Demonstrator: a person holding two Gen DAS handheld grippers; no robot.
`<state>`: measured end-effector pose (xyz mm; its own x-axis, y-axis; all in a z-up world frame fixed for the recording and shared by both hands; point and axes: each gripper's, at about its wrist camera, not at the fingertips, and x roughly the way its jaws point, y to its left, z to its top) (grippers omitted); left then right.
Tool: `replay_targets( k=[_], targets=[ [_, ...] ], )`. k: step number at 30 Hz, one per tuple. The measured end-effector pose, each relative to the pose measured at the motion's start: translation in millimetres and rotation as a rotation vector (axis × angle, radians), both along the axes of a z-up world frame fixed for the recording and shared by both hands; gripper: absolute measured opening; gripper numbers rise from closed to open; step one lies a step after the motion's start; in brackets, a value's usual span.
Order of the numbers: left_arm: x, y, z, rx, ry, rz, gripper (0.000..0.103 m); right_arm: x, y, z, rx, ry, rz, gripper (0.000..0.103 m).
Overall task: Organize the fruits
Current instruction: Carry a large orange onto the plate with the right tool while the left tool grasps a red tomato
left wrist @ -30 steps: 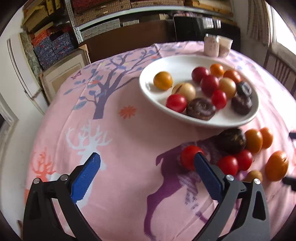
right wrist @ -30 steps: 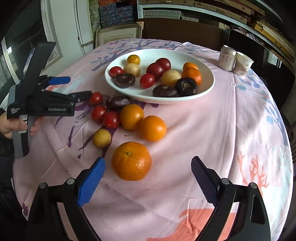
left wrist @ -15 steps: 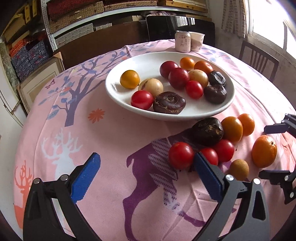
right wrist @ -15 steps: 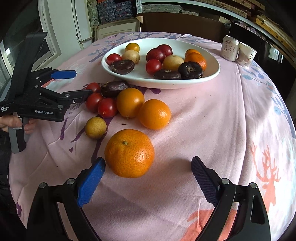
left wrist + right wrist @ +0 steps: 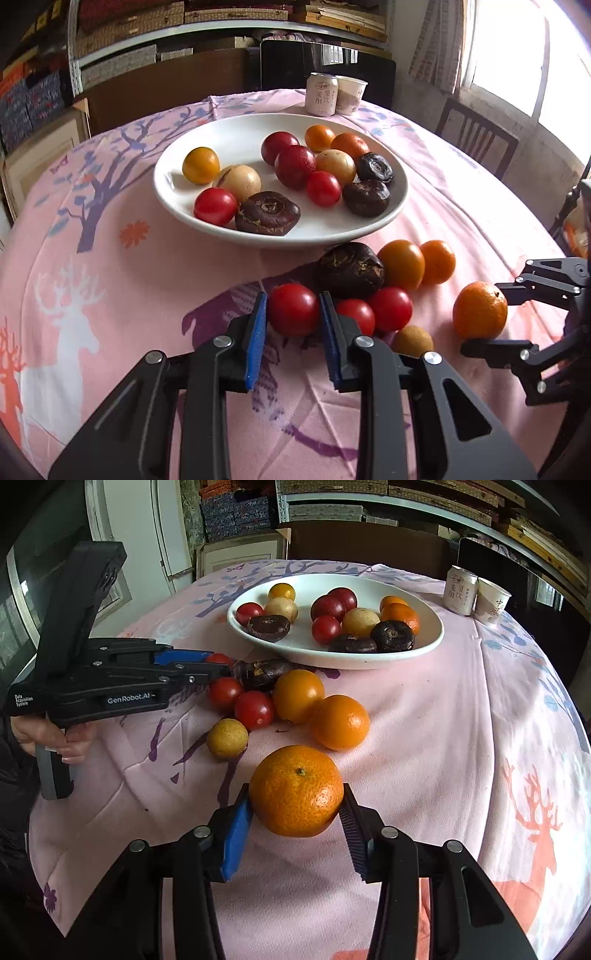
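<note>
Left gripper [image 5: 293, 317] clamped on soft, thin-skinned tomato [image 5: 293, 309], right gripper [image 5: 295, 806] on firmer orange [image 5: 296, 790]; both gripped mid-girth, light pressure advised.

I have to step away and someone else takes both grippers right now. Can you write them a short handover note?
Left gripper: jaws have just closed on a red tomato on the cloth.
Right gripper: jaws have just closed on the big orange, also on the cloth.
White plate already holds about a dozen fruits.
Left: carry both to the plate, then the loose cluster beside it, including a dark fruit.
</note>
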<state>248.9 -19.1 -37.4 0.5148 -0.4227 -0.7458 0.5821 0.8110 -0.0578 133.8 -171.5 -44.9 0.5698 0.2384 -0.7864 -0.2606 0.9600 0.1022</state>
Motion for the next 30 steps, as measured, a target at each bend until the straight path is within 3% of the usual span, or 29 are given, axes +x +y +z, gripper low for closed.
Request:
replay_targets(
  k=[3,6,8,12,16,20,24,28,30],
  targets=[
    [4,20,14,-0.045,-0.019,0.062,0.027,-1,-7,8,-0.029,-0.011,-0.018,0.047],
    [12,38,38,-0.107,-0.029,0.130,0.027,2,-16,25,-0.017,-0.078,-0.003,0.047],
    [17,38,50,-0.082,-0.055,0.169,0.027,12,-22,40,0.019,-0.131,-0.002,0.047],
    [29,26,72,-0.040,-0.143,0.273,0.027,56,-23,70,0.048,-0.166,0.011,0.047],
    [60,10,76,-0.079,-0.090,0.312,0.027,122,-27,83,0.081,-0.132,-0.043,0.047],
    [106,-12,69,-0.005,-0.083,0.340,0.027,184,-48,72,0.186,-0.059,-0.123,0.047],
    [145,-29,62,-0.003,-0.084,0.321,0.027,232,-53,51,0.158,-0.029,-0.168,0.047],
    [176,-41,50,-0.005,-0.052,0.307,0.027,256,-53,35,0.211,-0.004,-0.171,0.047],
    [184,-43,44,-0.017,-0.019,0.273,0.032,260,-47,30,0.178,0.007,-0.176,0.051]
  ],
)
